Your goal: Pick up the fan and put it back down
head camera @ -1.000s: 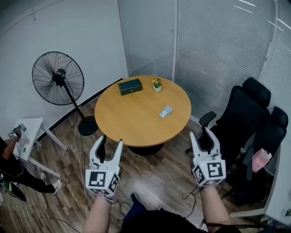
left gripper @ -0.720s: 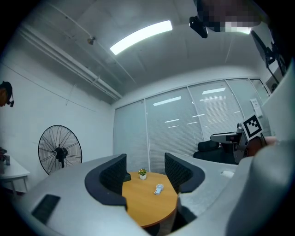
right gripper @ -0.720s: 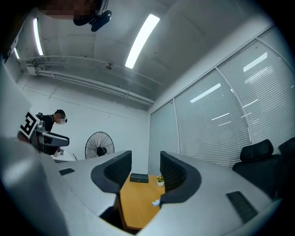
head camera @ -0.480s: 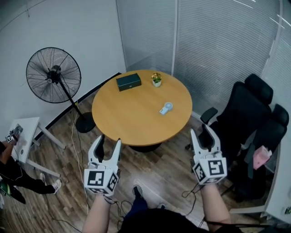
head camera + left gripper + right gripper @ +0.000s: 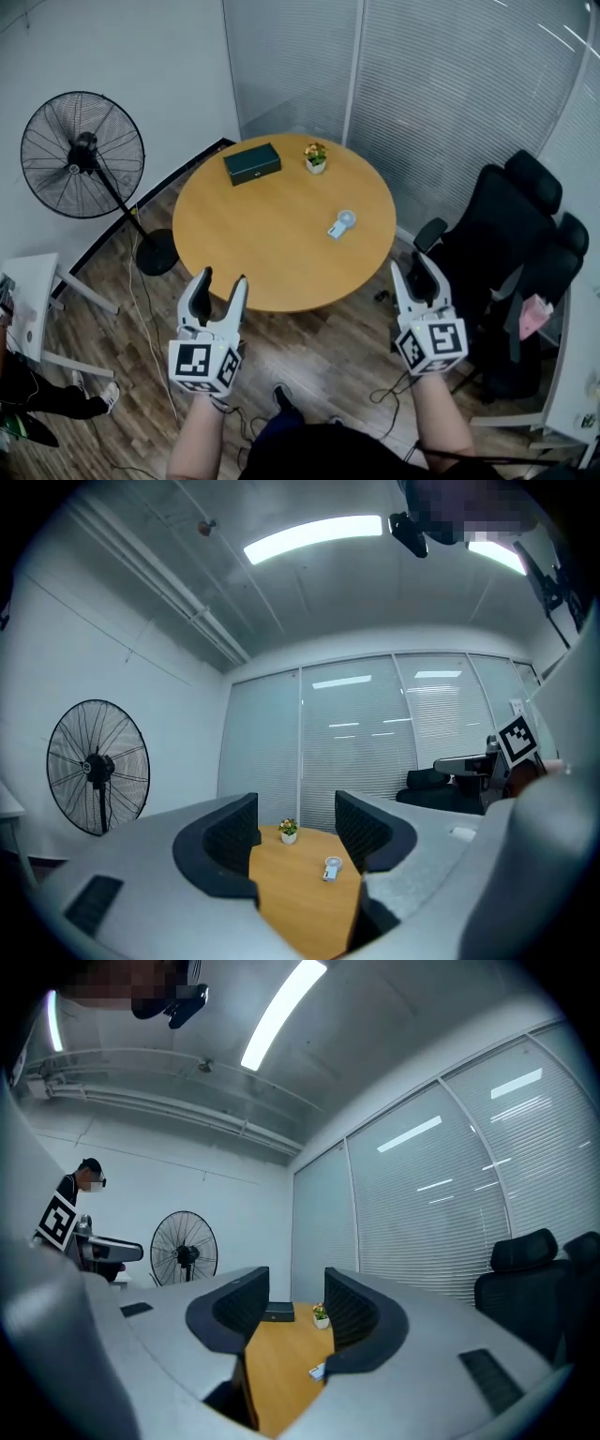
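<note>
jaws: both pairs stand well apart and hold nothing; the left gripper (image 5: 222, 278) and the right gripper (image 5: 412, 266) show only the table beyond between their dark ribbed pads (image 5: 234, 841).
aim: both point level at the table from short of its near edge, probably lined up for a reach across it.
fan: small white and pale-blue handheld fan (image 5: 341, 223) lies flat on the round orange-brown wooden table (image 5: 272, 239), right of centre and well apart from both grippers; i judge it the task's fan, since such jaws could span it.
other fan: tall black wire-cage pedestal fan (image 5: 82, 155) stands on the wood-plank floor (image 5: 319, 366) at the left and looks too bulky for these jaws.
far edge: dark green rectangular box (image 5: 251, 162) and small potted flower in a white pot (image 5: 316, 157) sit clear of the likely reach.
handling: the table is smooth; the slim plastic fan looks light, with a thin round head.
</note>
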`<state>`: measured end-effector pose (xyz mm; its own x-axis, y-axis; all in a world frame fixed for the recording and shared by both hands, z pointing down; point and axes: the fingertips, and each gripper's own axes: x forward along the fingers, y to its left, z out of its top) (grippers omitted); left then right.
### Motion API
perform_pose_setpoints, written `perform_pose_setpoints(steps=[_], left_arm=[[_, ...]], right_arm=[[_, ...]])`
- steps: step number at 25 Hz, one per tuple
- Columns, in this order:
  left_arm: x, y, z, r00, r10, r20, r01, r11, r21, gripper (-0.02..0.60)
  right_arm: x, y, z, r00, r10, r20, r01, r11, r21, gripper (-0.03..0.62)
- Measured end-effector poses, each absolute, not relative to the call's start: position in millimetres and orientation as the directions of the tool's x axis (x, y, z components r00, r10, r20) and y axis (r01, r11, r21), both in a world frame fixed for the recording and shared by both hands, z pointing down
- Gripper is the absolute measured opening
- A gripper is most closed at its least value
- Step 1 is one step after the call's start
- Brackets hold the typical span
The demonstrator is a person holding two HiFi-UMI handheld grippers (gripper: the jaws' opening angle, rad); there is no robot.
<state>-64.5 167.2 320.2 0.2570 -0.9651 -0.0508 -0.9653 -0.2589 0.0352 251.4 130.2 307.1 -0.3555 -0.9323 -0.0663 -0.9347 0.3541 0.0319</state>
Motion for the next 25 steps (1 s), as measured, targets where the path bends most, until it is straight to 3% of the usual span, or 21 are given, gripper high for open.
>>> perform_pose_setpoints(steps=[10, 25], left_arm=[[-117.9, 90.3, 348.4, 0.321, -0.946, -0.051, -0.938, -0.325, 0.121, 0.250], [-136.2, 18.8, 380.6, 0.365, -0.931, 0.008, -0.922, -0.360, 0.146, 0.250]], right_arm=[[204.3, 74.0, 316.8, -0.294, -0.956, -0.008, -0.956, 0.294, 0.021, 0.189], [179.4, 11.6, 353.4, -0.267, -0.962, 0.054, -0.963, 0.268, 0.031, 0.187]])
